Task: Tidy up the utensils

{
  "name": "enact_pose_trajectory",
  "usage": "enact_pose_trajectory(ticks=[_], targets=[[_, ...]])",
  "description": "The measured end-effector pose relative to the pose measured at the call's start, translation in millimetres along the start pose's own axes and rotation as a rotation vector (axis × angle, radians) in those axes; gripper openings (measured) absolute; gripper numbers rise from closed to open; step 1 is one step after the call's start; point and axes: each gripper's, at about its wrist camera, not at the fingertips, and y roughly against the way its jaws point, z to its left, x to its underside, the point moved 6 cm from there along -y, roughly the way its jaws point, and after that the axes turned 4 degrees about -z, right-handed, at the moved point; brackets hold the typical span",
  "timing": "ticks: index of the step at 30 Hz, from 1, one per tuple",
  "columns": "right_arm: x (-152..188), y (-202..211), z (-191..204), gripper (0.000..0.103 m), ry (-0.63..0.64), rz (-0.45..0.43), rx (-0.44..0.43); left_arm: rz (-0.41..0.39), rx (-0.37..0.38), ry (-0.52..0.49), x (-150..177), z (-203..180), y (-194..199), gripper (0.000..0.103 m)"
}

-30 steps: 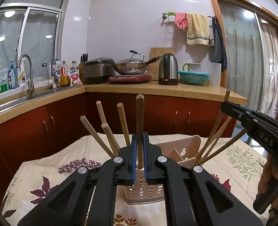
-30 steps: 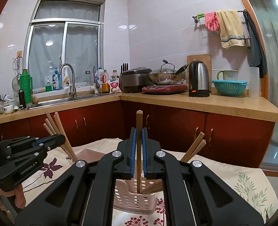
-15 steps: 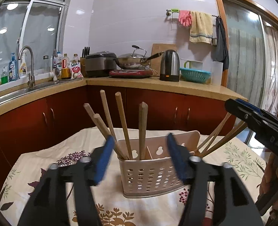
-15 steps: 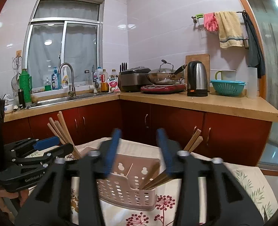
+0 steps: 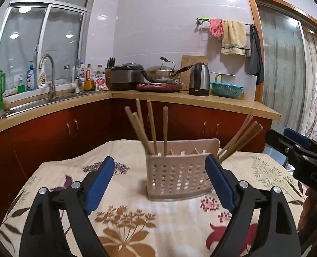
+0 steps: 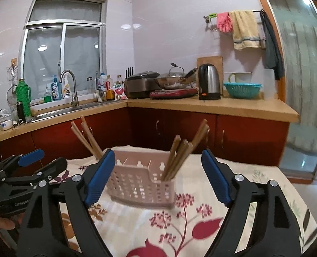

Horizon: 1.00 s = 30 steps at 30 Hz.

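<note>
A beige perforated utensil holder (image 5: 180,175) stands on the flowered tablecloth (image 5: 137,220); it also shows in the right wrist view (image 6: 141,186). Several wooden chopsticks (image 5: 152,128) stand in its left compartment and several more (image 5: 240,139) lean out of its right end. In the right wrist view the two bunches are at the left (image 6: 87,141) and right (image 6: 182,156). My left gripper (image 5: 159,184) is open and empty, in front of the holder. My right gripper (image 6: 156,182) is open and empty, in front of the holder.
The right gripper's body (image 5: 302,156) shows at the right edge of the left wrist view; the left gripper's body (image 6: 19,175) at the left of the right wrist view. Red cabinets with a counter (image 5: 201,102) stand behind the table.
Both grippers were shut on upright chopsticks above the holder, then opened and let them drop into it. Both have drawn back from the holder.
</note>
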Motion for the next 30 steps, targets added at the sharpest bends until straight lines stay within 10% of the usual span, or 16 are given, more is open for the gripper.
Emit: enact_pose_trajectory(ticks=[30], targets=[[3, 88, 10, 0.093, 0.030, -0.035, 0.061, -0.029, -0.073, 0.042, 5, 13, 102, 0.086]])
